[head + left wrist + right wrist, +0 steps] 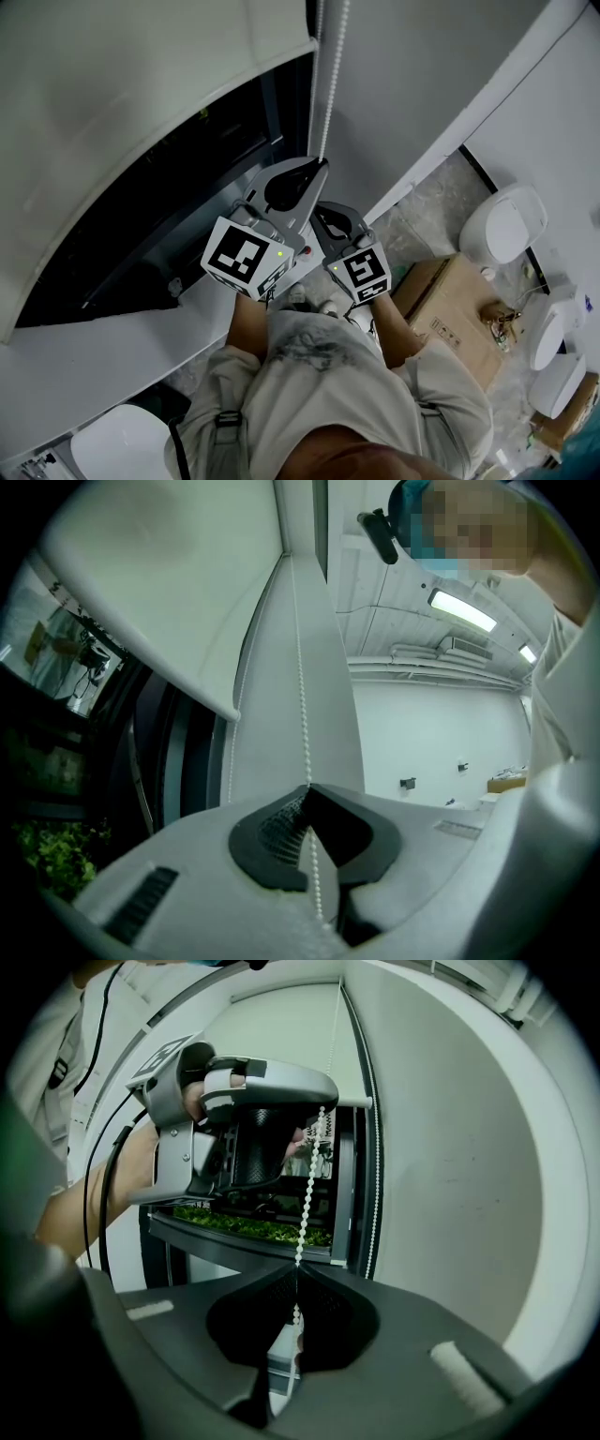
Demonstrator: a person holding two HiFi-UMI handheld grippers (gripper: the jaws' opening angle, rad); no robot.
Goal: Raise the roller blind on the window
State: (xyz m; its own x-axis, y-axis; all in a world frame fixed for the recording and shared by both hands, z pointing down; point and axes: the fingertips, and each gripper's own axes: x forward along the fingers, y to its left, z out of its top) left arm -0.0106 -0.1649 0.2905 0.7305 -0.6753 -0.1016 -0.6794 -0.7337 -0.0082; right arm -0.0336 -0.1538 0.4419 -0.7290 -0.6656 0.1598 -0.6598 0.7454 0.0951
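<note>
Head view: the 2 grippers sit close together at the right edge of the window [159,206]. The left gripper [322,169] is the upper one, with the right gripper [317,210] just below it. The chain [328,84] runs up from the left gripper's tip as 2 white beaded strands beside the wall. The blind [141,84] covers the upper window, and dark glass shows under its bottom edge. A cardboard box [455,309] lies on the floor at right.

Left gripper view: the jaws of the left gripper [308,787] are pressed together on the chain [302,696] — the beads pass between the pads and run on below them. The blind [159,583] hangs up and to the left, with the window [159,752] under it and greenery [47,855] outside.

Right gripper view: the right gripper [298,1267] also pinches the chain [307,1199], its jaw tips meeting on the beads. Higher on the same strand, the left gripper [325,1102] clamps it, held in a hand [141,1171]. The other strand [375,1147] hangs free along the frame. The blind [281,1035] ends level with the left gripper — below it the window is uncovered.
</note>
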